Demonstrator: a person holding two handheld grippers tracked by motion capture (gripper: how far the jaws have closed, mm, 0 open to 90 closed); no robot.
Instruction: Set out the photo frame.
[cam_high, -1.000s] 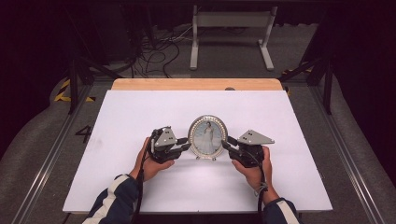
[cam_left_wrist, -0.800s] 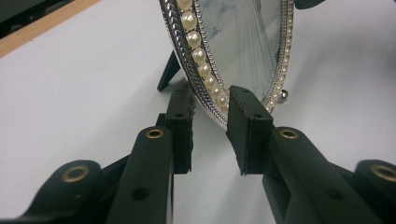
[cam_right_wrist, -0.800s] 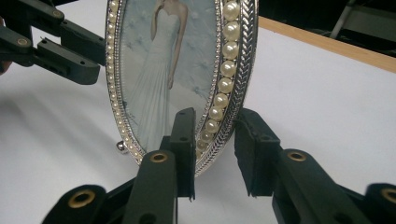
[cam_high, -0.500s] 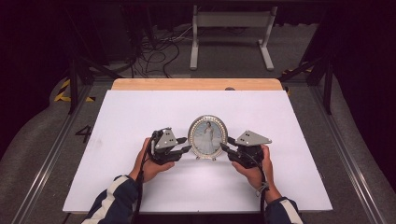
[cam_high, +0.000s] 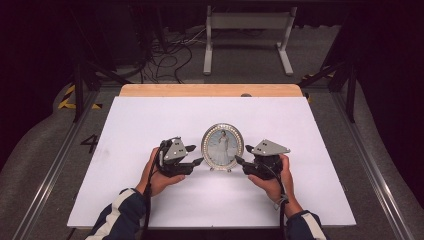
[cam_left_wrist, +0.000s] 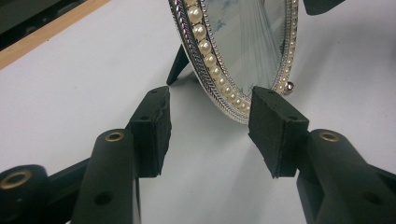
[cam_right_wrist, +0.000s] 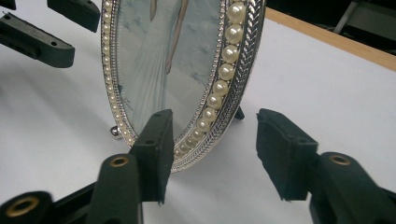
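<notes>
An oval photo frame (cam_high: 222, 146) with a pearl and silver rim stands upright on the white board (cam_high: 150, 120), propped on its black back leg (cam_left_wrist: 176, 65). My left gripper (cam_high: 198, 155) sits at the frame's left edge. Its jaws have just been opening and now stand apart around the lower rim (cam_left_wrist: 219, 86) without pressing it. At the right edge is my right gripper (cam_high: 240, 160). Its jaws have also just been opening, and the rim (cam_right_wrist: 219, 93) lies between them untouched. In the right gripper view the left gripper's jaws show at upper left, beyond the frame.
The white board lies on a wooden table (cam_high: 210, 90) whose far edge shows behind it. Dark floor with cables (cam_high: 165, 55) and a metal stand (cam_high: 247, 35) lies beyond. Rails (cam_high: 375, 175) run along both sides.
Both grippers' jaws have spread apart from the frame's edges. The hands and the frame have stayed in place.
</notes>
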